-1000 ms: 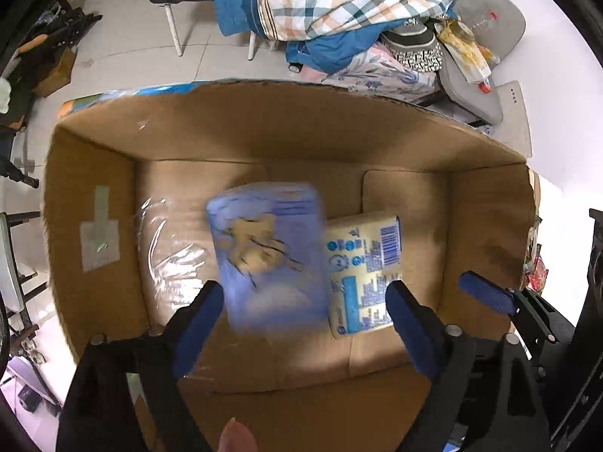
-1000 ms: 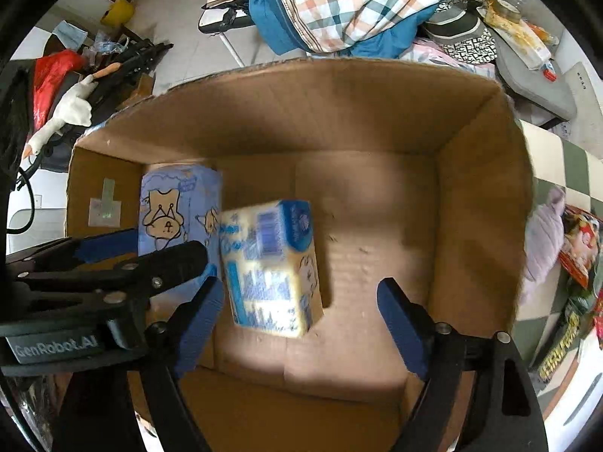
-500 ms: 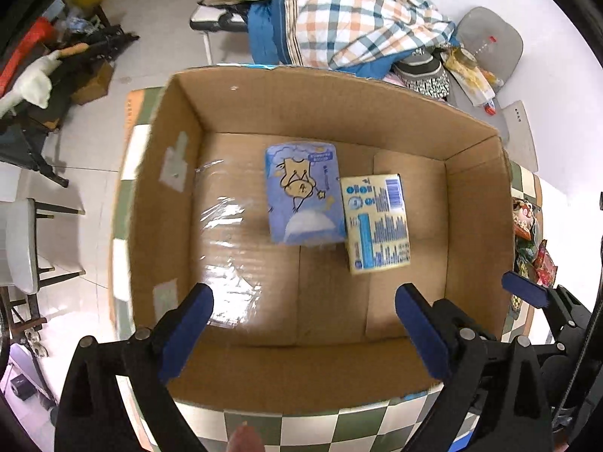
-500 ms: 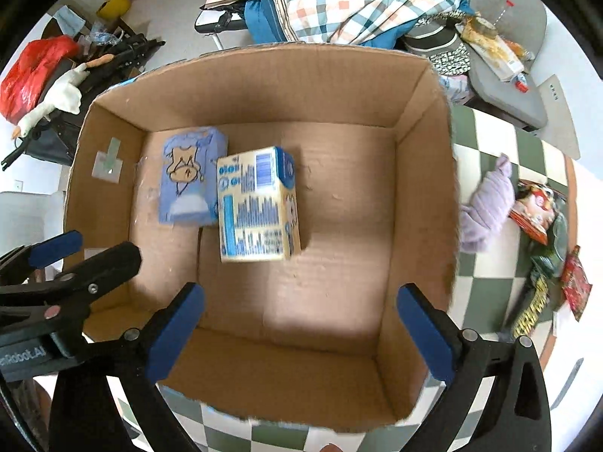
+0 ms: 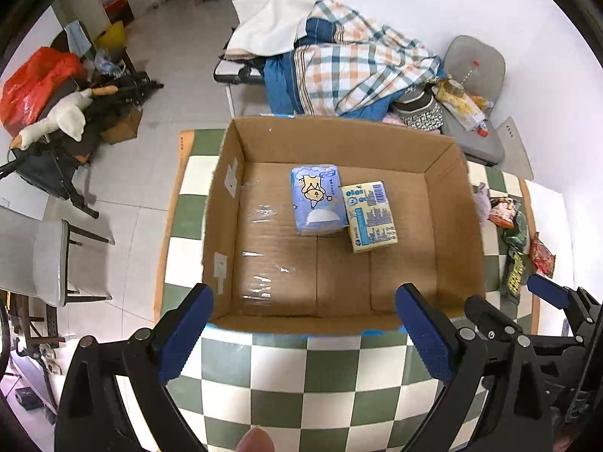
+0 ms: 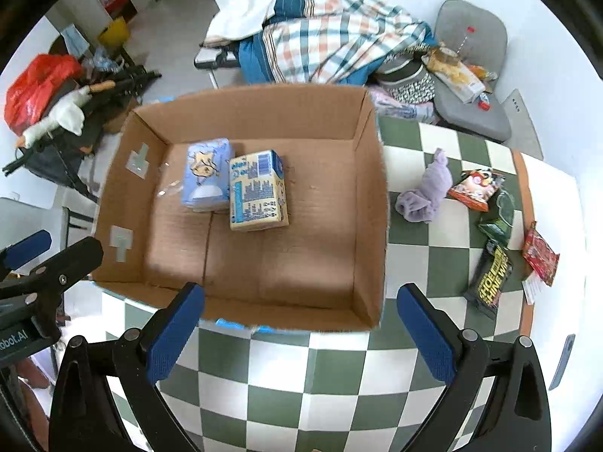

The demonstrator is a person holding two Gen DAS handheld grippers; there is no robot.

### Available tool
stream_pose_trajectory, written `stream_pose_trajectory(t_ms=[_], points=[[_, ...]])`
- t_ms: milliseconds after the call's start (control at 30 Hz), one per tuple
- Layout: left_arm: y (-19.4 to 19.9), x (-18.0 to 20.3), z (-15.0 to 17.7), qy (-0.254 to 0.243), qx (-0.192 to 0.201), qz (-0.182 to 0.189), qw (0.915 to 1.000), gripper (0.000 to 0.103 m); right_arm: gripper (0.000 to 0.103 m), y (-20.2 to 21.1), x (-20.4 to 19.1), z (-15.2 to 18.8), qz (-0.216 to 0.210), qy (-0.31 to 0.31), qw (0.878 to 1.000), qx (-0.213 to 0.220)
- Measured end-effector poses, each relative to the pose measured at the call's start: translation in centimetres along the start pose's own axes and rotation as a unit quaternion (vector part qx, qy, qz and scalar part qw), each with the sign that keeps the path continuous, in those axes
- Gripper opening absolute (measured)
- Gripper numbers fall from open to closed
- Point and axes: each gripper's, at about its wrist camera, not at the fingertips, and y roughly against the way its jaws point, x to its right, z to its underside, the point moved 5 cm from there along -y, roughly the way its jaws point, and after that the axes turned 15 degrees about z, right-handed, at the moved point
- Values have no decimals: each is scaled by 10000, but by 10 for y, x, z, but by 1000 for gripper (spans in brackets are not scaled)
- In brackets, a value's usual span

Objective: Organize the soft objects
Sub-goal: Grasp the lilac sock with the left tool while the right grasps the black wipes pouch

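Note:
An open cardboard box (image 5: 458, 226) (image 6: 371, 203) stands on the green-and-white checkered table. A blue tissue pack (image 5: 316, 197) (image 6: 205, 179) and a yellow tissue pack (image 5: 371, 216) (image 6: 258, 192) lie side by side on its floor. A purple soft cloth (image 6: 426, 192) lies on the table right of the box; its edge shows in the left wrist view (image 5: 480, 196). My left gripper (image 5: 305, 331) is open and empty above the box's near wall. My right gripper (image 6: 301, 333) is open and empty, also at the near wall.
Snack packets (image 6: 476, 188) (image 6: 492, 280) (image 5: 541, 256) lie on the table's right side. Chairs piled with plaid bedding (image 5: 350, 71) (image 6: 331, 41) stand behind the table. A white chair (image 5: 45, 260) and clutter with a toy goose (image 5: 60, 120) are on the left.
Both packs dropped from the grippers onto the box floor. Both grippers have pulled back and up, out of the box, so the whole box and table now show.

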Motion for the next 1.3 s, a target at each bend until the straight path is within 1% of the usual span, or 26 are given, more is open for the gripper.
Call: stream_pose_trajectory(t_ms=[133, 233, 367, 433, 500, 567, 633, 700, 767, 833, 933, 1033, 1100, 1167, 1233, 1267, 1300], points=[[21, 8, 10, -79, 138, 54, 9999, 99, 103, 30, 6, 13, -110, -101, 9997, 211], [33, 10, 14, -31, 186, 142, 9997, 99, 103, 46, 9, 20, -172, -137, 9993, 318], [44, 23, 15, -46, 250, 205, 9995, 99, 103, 59, 12, 28, -471, -221, 9983, 280], [44, 34, 13, -131, 215, 235, 9994, 99, 103, 61, 18, 30, -589, -276, 9975, 270], [40, 54, 9, -294, 145, 262, 9991, 99, 103, 59, 30, 32, -738, -385, 9963, 190], [33, 79, 2, -541, 74, 242, 9982, 99, 103, 54, 48, 32, -785, -529, 9954, 126], [22, 104, -5, -766, -12, 168, 9969, 99, 103, 46, 77, 32, -759, -751, 9943, 54], [4, 130, -15, -941, -149, 217, 9952, 99, 103, 37, 106, 31, -683, -971, 9929, -17], [-24, 162, -28, -1164, -387, 259, 9921, 99, 103, 21, 145, 31, -557, -1261, 9904, -138], [-50, 190, -41, -1399, -593, 224, 9881, 99, 103, -3, 187, 32, -384, -1564, 9865, -310], [-104, 235, -61, -1819, -987, 45, 9783, 99, 103, -49, 239, 34, -222, -2003, 9772, -672], [-166, 273, -77, -2152, -1428, -190, 9659, 99, 103, -102, 279, 38, -145, -2392, 9653, -1042], [-210, 287, -86, -2337, -1668, -450, 9568, 99, 103, -133, 296, 41, -151, -2566, 9580, -1276], [-252, 292, -90, -2404, -1943, -573, 9493, 98, 103, -161, 306, 45, -213, -2743, 9496, -1503], [-284, 290, -88, -2411, -2229, -647, 9423, 89, 103, -187, 312, 47, -291, -2866, 9424, -1698], [-300, 287, -85, -2361, -2402, -666, 9392, 78, 103, -196, 313, 48, -320, -2896, 9401, -1769], [-309, 284, -82, -2319, -2515, -685, 9372, 72, 103, -206, 313, 49, -348, -2917, 9375, -1863]])
